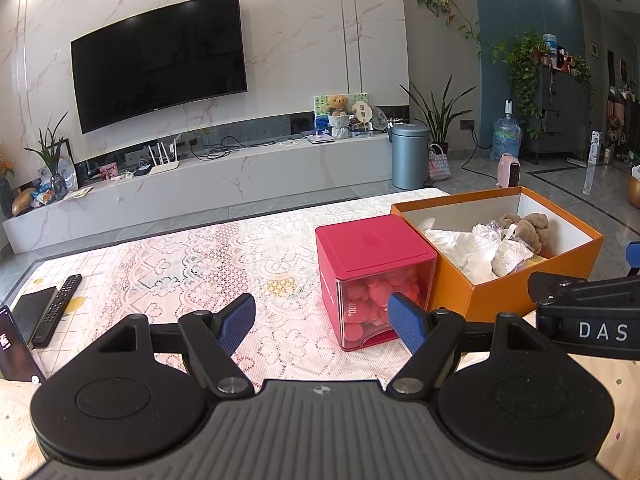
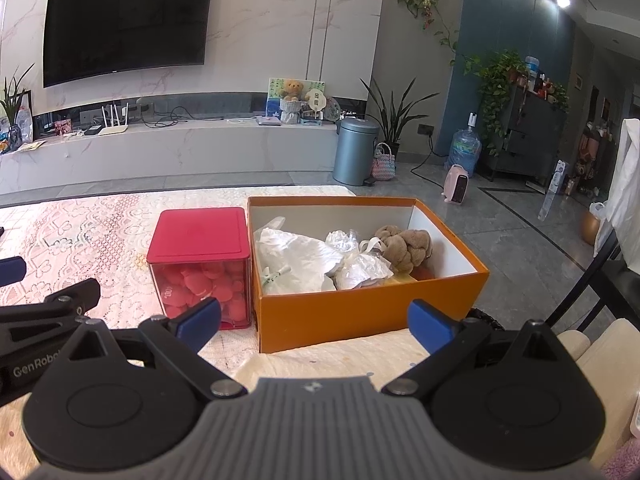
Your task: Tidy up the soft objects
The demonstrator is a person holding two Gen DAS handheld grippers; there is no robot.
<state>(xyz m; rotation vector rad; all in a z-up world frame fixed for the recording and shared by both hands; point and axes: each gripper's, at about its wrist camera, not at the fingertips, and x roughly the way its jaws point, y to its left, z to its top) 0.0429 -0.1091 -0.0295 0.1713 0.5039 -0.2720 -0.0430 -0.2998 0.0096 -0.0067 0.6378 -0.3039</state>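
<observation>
Right tool (image 2: 314,322) spread wide, empty, aimed straight at orange box (image 2: 360,316) just ahead on lace-covered worktop (image 2: 80,236); long axis of box crosswise to the fingers. Left tool (image 1: 322,322) likewise released, empty, with box ahead and to its right, so right tool judged nearer. Inside box: white plastic bags (image 2: 304,256) toward the left, brown plush toy (image 2: 408,250) toward the far right. Touching box on its left: red cube container (image 2: 200,258), packed with red soft pieces.

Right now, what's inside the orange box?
In the orange box: a brown plush toy, white plastic bags and a crinkled clear bag. Something yellow-orange shows beneath; the bags cover the rest of the bottom.
</observation>
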